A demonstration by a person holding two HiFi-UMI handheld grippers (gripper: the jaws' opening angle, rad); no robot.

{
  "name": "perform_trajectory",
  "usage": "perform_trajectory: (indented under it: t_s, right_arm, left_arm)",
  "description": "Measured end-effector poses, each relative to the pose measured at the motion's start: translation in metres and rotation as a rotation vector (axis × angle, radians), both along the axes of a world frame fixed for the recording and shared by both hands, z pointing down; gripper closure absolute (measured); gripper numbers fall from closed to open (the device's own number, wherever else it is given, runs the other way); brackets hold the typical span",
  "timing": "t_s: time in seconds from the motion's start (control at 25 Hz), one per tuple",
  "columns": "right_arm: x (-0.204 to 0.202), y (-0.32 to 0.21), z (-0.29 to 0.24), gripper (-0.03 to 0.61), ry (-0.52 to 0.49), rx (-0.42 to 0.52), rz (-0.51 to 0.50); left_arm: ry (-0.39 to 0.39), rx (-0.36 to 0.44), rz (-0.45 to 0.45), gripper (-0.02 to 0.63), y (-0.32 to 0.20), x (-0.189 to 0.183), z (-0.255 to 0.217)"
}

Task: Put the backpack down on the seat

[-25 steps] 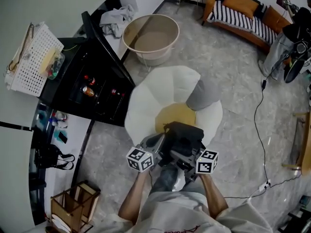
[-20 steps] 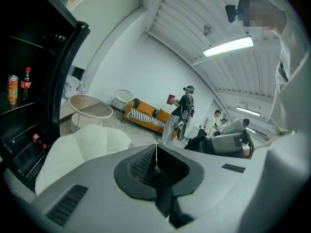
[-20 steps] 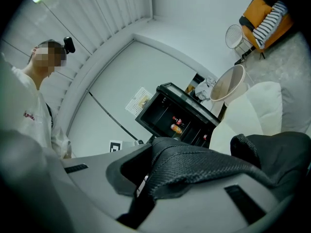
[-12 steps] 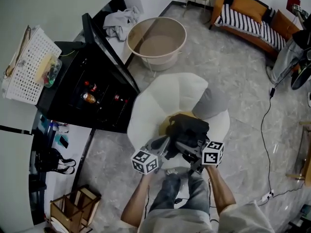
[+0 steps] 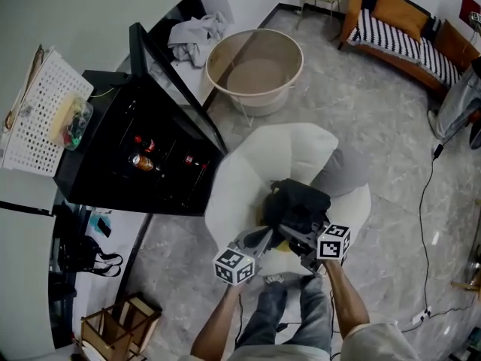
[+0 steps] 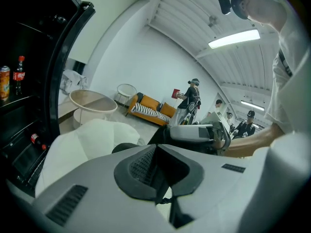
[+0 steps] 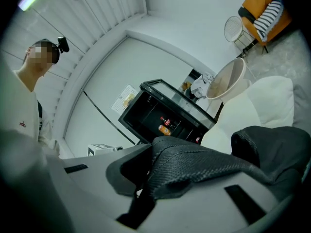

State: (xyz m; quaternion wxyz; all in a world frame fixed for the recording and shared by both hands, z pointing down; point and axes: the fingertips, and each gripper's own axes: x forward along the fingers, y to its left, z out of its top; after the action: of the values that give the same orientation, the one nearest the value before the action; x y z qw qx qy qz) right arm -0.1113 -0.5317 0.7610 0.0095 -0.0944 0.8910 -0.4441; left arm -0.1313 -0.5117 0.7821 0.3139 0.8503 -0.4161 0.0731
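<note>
Marble floor (image 5: 391, 126) rings the white seat (image 5: 244, 175); left claw (image 5: 262, 237) and right claw (image 5: 299, 242) each clamp the black backpack (image 5: 302, 200), probably to lower it level.

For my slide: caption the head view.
The left gripper and right gripper grip a black backpack at the white seat.

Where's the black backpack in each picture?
Head view: the backpack is just right of the middle, over the white seat.
Left gripper view: the backpack is a small dark shape at the centre.
Right gripper view: the backpack is big and fills the bottom, from the middle to the right edge.
Shared landmark: the round beige tub.
</note>
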Motion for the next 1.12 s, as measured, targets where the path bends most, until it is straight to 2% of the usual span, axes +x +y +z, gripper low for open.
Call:
perform_trajectory:
  t_s: [0.16,0.36,0.64,0.68,0.8,0.88,1.12]
  right_arm:
    - [-0.012,-0.018,0.008,0.535,0.005,0.042,-0.012]
    - [-0.007,-0.021,0.022,0.534,0.007,0.017,0.028]
    - [-0.006,-0.012,0.049,0.534,0.112,0.034,0.060]
    - [-0.004,-0.010,0.054,0.521,0.136,0.037,0.067]
    - [0.005,-0.004,0.069,0.393,0.186,0.017,0.080]
    - [0.012,0.000,0.078,0.353,0.215,0.002,0.101]
    - [0.049,0.008,0.107,0.316,0.319,-0.013,0.222]
  left_arm:
    - [0.014,0.004,-0.030,0.581,-0.013,-0.012,0.009]
    - [0.025,-0.006,-0.011,0.581,-0.011,-0.009,0.012]
    - [0.031,-0.015,0.006,0.581,-0.005,-0.006,0.017]
    - [0.032,-0.015,0.009,0.581,-0.005,-0.004,0.017]
    - [0.036,-0.015,0.023,0.581,-0.001,0.005,0.016]
    - [0.037,-0.012,0.035,0.581,0.001,0.011,0.015]
    - [0.032,-0.004,0.069,0.581,0.009,0.025,0.016]
